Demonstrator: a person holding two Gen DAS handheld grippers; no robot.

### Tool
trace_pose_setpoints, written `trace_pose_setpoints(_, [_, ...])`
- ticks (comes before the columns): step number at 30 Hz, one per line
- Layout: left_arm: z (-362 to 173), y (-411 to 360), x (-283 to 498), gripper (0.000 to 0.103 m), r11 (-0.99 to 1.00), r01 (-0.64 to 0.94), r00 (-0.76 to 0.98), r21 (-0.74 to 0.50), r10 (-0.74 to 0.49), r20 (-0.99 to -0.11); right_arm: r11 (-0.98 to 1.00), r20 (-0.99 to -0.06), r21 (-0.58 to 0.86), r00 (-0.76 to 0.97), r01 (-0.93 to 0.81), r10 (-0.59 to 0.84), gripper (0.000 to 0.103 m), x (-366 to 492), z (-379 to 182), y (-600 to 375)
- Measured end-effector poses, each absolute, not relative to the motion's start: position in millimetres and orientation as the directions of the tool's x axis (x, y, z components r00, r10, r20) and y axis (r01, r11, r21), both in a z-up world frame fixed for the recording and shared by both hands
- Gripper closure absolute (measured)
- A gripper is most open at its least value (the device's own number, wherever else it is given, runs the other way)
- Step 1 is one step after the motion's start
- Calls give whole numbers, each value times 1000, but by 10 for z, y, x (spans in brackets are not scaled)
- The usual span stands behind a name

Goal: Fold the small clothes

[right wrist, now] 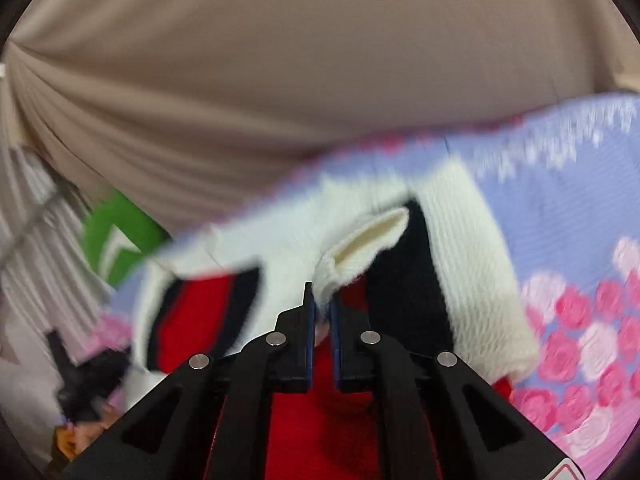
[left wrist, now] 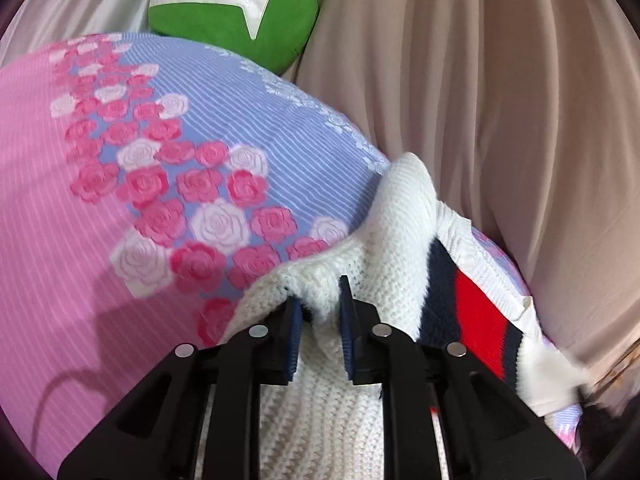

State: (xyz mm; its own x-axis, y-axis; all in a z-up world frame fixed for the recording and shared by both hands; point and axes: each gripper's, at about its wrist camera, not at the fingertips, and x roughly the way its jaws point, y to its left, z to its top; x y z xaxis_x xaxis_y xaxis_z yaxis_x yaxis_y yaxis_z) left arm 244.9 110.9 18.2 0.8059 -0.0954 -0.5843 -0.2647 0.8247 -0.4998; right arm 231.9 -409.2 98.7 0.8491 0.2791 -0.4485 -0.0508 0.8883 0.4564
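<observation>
Evidently mid-fold, the left gripper (left wrist: pixel 320 312) and right gripper (right wrist: pixel 322 312) each pinched the white knit sweater (left wrist: pixel 384 224) near the rose-print bedsheet's (left wrist: pixel 200 128) far edge, needing a matched carry-over next.

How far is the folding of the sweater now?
Early to middle. Both grippers hold the sweater over the bedsheet: the left gripper pinches white knit, the right gripper pinches a white edge. Part is lifted and bunched, so no neat fold shows yet. Left: lay it over, flatten, finish folding.
</observation>
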Motion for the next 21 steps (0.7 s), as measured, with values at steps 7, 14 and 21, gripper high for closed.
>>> trace_pose_setpoints(7, [201, 993, 2508, 87, 834, -279, 794, -476, -79, -603, 898, -619, 430, 756, 99, 213, 97, 2395, 436, -4375])
trace_pose_setpoints(14, [185, 936, 2532, 86, 832, -288, 785, -474, -77, -614, 900, -544, 380, 839, 216, 28, 86, 2039, 740, -4352])
trace_pose_setpoints(21, [196, 876, 2544, 86, 837, -289, 784, -464, -71, -616, 914, -587, 325, 706, -243, 396, 86, 2501, 834, -3087])
